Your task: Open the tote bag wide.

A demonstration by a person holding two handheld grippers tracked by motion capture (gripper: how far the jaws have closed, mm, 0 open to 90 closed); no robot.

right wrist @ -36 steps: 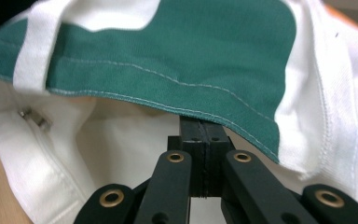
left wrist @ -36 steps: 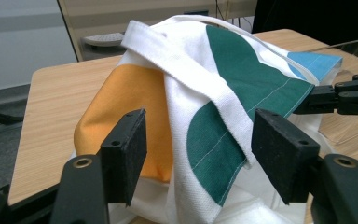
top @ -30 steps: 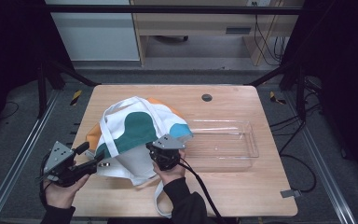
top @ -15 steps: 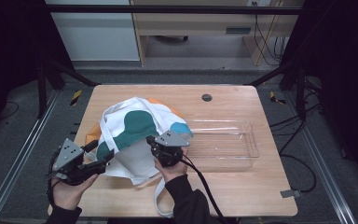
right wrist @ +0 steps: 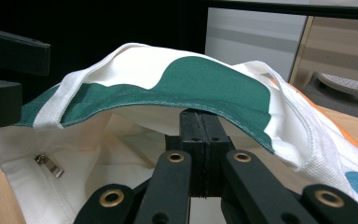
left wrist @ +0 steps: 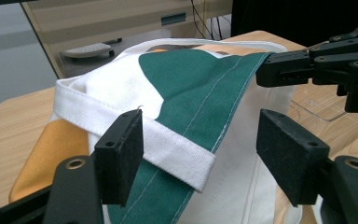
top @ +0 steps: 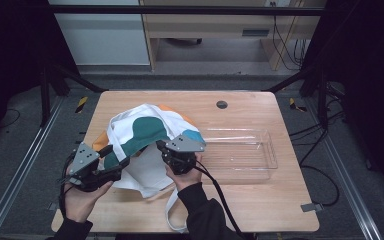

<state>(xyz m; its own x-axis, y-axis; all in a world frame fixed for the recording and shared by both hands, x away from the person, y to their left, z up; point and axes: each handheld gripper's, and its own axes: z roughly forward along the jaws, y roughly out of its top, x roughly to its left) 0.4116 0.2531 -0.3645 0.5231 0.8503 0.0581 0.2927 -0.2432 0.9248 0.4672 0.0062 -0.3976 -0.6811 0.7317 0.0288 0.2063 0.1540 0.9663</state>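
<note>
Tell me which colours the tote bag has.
The tote bag is white with dark green, orange and teal patches; the high view shows it best.

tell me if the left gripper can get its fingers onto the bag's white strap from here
Probably yes: the left gripper is open, and the white strap lies between its fingers with nothing in front of it.

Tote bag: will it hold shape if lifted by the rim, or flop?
Probably flops: the tote bag drapes in soft folds where the right gripper pinches its rim. Likely light, since one pinch props the mouth open. The strap hangs loose between the left gripper's open jaws and may trail or snag.
</note>
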